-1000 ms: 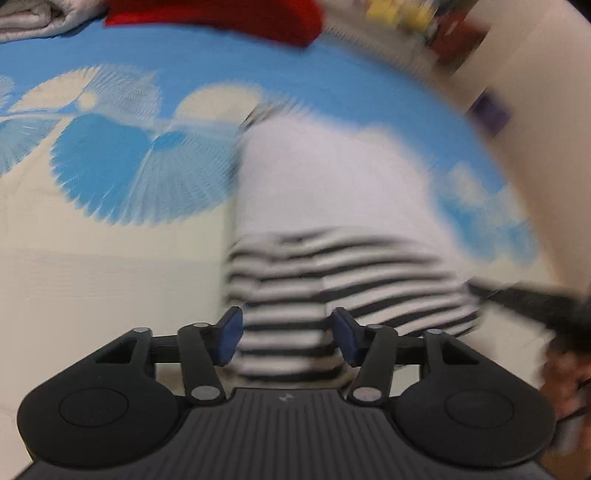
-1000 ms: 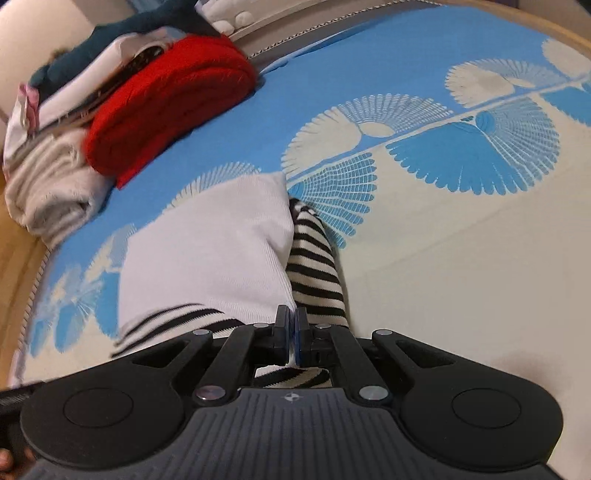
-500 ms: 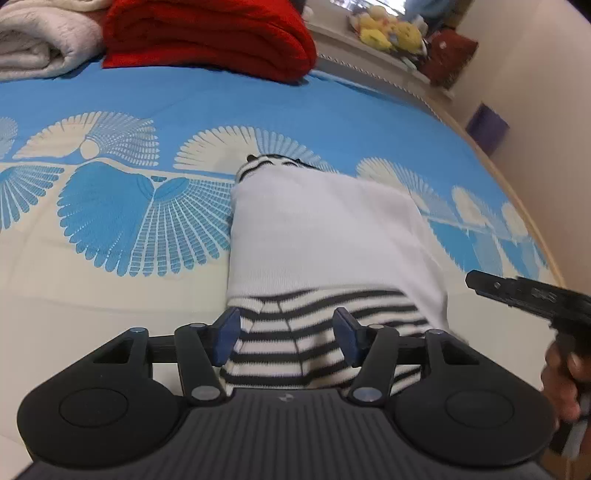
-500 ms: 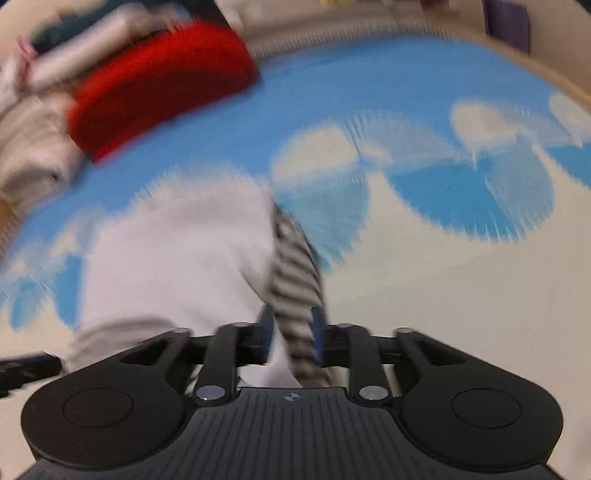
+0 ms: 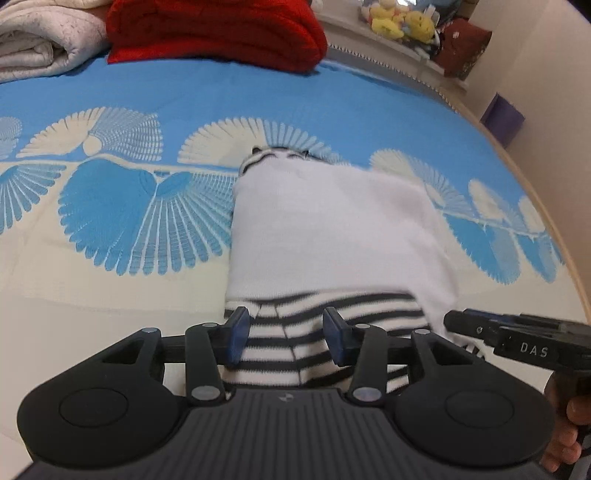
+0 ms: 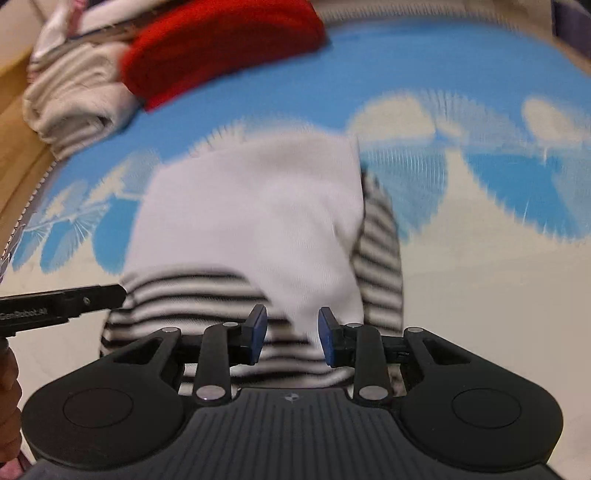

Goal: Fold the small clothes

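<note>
The striped garment (image 5: 332, 236) lies folded on the bed (image 5: 258, 99), well short of the far edge where the red blanket (image 5: 214, 33) is stacked, its white panel uppermost and its striped hem nearest both tools.

Left tool (image 5: 284, 332): the jaws have just been closing but stand apart — the hem lies beneath the gap, and no pad presses on it. Right tool (image 6: 290, 332): jaws parted, nothing gripped, fabric below the gap.

Likely faults from this state:
- An unheld fold may spring open, because the knit is soft and nothing pins it.
- A pad closing low may snag only the top layer — lifting it would drag the white panel askew.
- The two tools stand near each other over the hem; a sideways move risks collision.
</note>
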